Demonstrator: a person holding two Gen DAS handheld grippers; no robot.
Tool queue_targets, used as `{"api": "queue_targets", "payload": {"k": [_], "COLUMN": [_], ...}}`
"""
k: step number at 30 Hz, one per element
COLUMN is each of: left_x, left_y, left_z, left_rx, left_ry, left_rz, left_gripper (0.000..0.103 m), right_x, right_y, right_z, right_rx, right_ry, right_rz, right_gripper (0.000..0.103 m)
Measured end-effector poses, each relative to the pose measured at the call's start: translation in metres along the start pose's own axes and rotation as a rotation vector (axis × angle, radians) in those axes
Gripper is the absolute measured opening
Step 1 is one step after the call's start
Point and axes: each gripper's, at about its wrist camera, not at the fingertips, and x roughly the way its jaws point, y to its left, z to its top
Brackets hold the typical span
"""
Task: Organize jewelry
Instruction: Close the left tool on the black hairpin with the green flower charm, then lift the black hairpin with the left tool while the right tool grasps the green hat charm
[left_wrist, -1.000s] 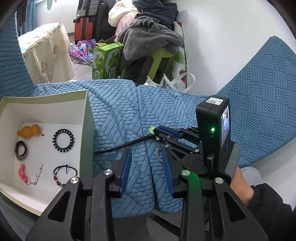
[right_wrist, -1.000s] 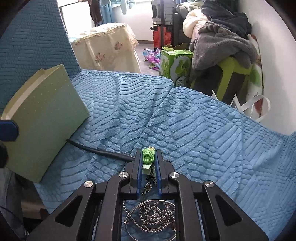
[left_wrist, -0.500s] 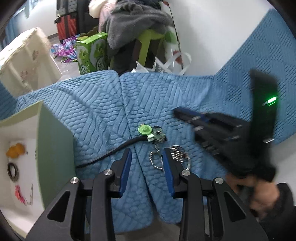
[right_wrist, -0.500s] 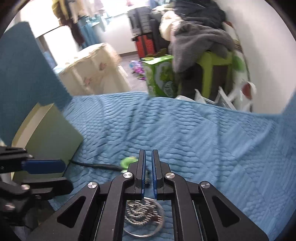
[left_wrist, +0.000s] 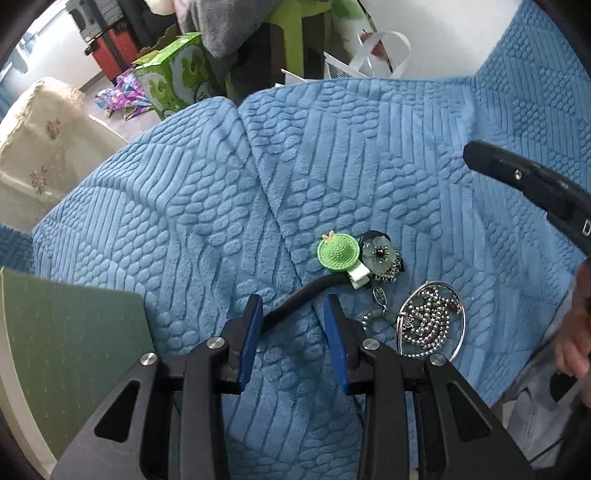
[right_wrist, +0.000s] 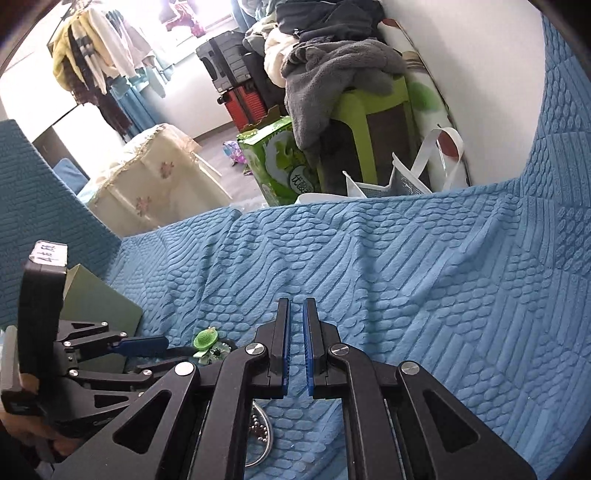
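On the blue quilted cover lie a green hat-shaped clip (left_wrist: 338, 252), a dark green flower brooch (left_wrist: 380, 253) and a silver ring with a bead chain (left_wrist: 430, 321). My left gripper (left_wrist: 293, 306) hangs open just in front of them, pointing steeply down. A black cable (left_wrist: 295, 302) runs on the cover between its blue pads. My right gripper (right_wrist: 296, 306) is shut with nothing in it, to the right of the pile. In the right wrist view the clip (right_wrist: 207, 338) lies by the left gripper's blue pad (right_wrist: 140, 343).
The green box's side wall (left_wrist: 74, 350) stands at the lower left. A hand (left_wrist: 572, 347) and a black bar of the right tool (left_wrist: 517, 173) are at the right edge. Beyond the cover stand a green carton (right_wrist: 284, 162), a stool with clothes (right_wrist: 369, 107) and a covered table (right_wrist: 155, 181).
My right gripper no longer holds the green hat clip, which now lies on the cover, and it has drawn away to the right. My left gripper has tipped down over the jewelry; the box's inside has left view.
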Motion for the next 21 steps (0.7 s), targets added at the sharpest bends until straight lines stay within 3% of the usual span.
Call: {"api": "queue_targets", "payload": {"k": [5,10,13,21], "left_x": [0.006,0.005,0.002,-0.020], "left_y": [-0.008,-0.013,-0.020,-0.019], "left_z": [0.003,0.004,0.003,-0.011], "left_rx": [0.090,0.133,0.162,0.078], "left_ry": [0.035,0.048,0.044,-0.005], "left_rz": [0.030,0.014,0.012,-0.033], "left_gripper": [0.031,0.010,0.008,0.007], "right_x": [-0.001,0.000,0.000,0.000], "right_y": [-0.003,-0.003,-0.004,0.001], "right_z": [0.002,0.004,0.003,0.000], "right_rx": [0.007,0.012,0.013,0.003], "right_ry": [-0.001,-0.004,-0.002,0.004], "right_rz": [0.015,0.018,0.017,0.024], "right_gripper": [0.005,0.005,0.005,0.005]}}
